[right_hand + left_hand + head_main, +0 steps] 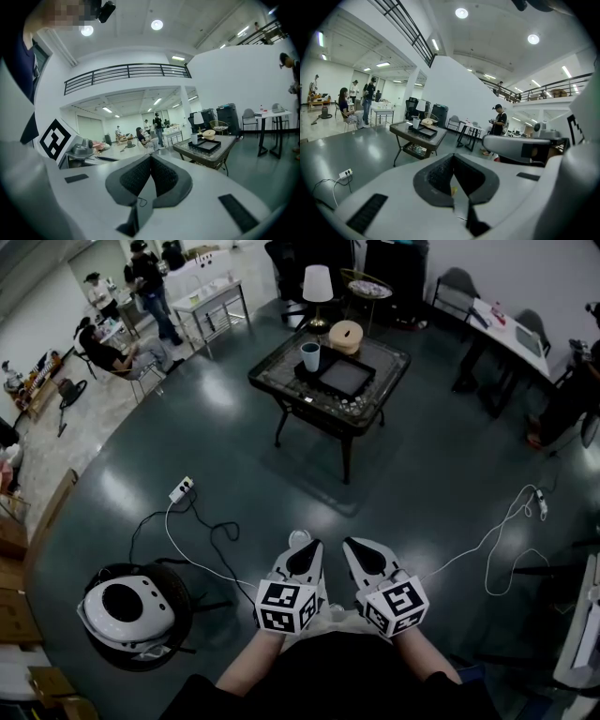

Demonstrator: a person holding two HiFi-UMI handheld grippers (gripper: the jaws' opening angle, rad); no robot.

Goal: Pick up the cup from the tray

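Note:
A pale cup (pixel 310 356) stands at the left end of a black tray (pixel 345 377) on a dark low table (pixel 375 399) far ahead of me across the floor. The left gripper view shows the cup (pixel 416 123) and tray (pixel 424 131) small and distant; so does the right gripper view, with cup (pixel 194 138) and tray (pixel 206 145). My left gripper (pixel 307 547) and right gripper (pixel 355 547) are held side by side close to my body, well short of the table. Both are shut with nothing between the jaws, as their own views show for the left gripper (pixel 452 156) and the right gripper (pixel 150 157).
A round tan lid-like object (pixel 345 337) and a white lamp (pixel 317 285) stand behind the tray. On the floor lie a power strip (pixel 181 488) with cables, a white cable (pixel 506 531) and a round white device on a black stand (pixel 127 610). People and desks are at the far left.

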